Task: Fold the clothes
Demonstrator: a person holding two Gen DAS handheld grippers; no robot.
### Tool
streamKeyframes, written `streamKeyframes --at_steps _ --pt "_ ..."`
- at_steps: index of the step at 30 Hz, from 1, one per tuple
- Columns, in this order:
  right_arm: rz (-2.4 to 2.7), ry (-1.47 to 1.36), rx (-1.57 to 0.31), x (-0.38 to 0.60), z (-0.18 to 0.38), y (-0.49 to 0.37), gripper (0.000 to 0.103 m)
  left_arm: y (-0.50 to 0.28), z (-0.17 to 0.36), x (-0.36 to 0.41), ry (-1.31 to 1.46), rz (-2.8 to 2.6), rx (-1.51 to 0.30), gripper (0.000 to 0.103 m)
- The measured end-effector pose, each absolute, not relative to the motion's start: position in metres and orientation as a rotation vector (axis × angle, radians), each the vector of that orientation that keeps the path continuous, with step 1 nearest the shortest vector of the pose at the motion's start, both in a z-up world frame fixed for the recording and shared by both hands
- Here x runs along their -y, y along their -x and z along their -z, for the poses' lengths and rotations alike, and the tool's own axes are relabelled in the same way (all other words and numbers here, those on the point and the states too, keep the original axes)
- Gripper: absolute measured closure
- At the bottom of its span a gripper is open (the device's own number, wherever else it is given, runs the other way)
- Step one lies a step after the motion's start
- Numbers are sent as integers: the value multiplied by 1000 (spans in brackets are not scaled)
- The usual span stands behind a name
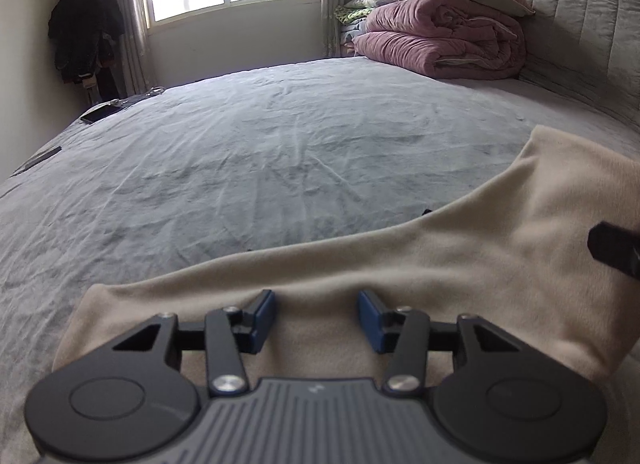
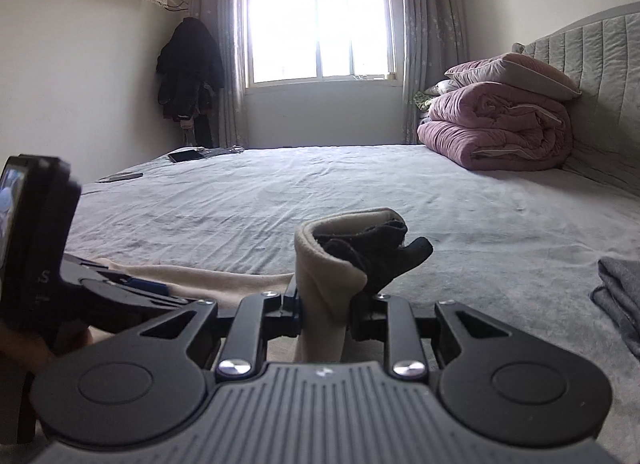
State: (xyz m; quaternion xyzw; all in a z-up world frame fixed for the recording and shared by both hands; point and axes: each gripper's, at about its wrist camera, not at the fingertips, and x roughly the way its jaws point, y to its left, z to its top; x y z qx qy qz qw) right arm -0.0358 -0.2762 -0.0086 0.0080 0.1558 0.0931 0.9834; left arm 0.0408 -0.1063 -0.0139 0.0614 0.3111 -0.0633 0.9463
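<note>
1. Left wrist view: the left gripper [image 1: 316, 318] hovers low over a beige garment [image 1: 460, 264] with its jaws apart, nothing between the blue pads. The cloth lies on the bed [image 1: 260, 152] directly under and just ahead of the jaws.

2. Same view: the garment's long axis runs from the near left up toward the far right, where the cloth rises off the sheet. A dark part of the other tool shows at that right edge, so the lifted end is on the right gripper's side. A little dark fabric peeks out along the garment's far edge.

3. Right wrist view: the right gripper [image 2: 325, 306] has its jaws clamped on a bunched end of the beige garment, which stands up between them, its dark lining [image 2: 376, 260] curling out at the top. From there the cloth trails away to the left, low along the bed, toward the left gripper seen at the frame's left side.

4. Same view: a grey folded cloth [image 2: 622, 296] lies on the bed well to the right, apart from the beige piece.

5. My judgement: the right hand holds the end a fold would carry, and the open left jaws sit nearest the flat stretch of cloth. No containers are in sight; a folded pink quilt [image 2: 500, 132] sits by the headboard.
</note>
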Motion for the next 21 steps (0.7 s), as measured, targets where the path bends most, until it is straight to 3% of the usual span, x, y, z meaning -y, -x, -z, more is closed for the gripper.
streamKeyframes --at_steps 14,21 --pt "-209 -4 -322 271 10 31 77 -74 25 119 -260 99 -679 51" --pt "-212 -19 -307 273 6 34 77 -76 -3 80 55 150 -740 56"
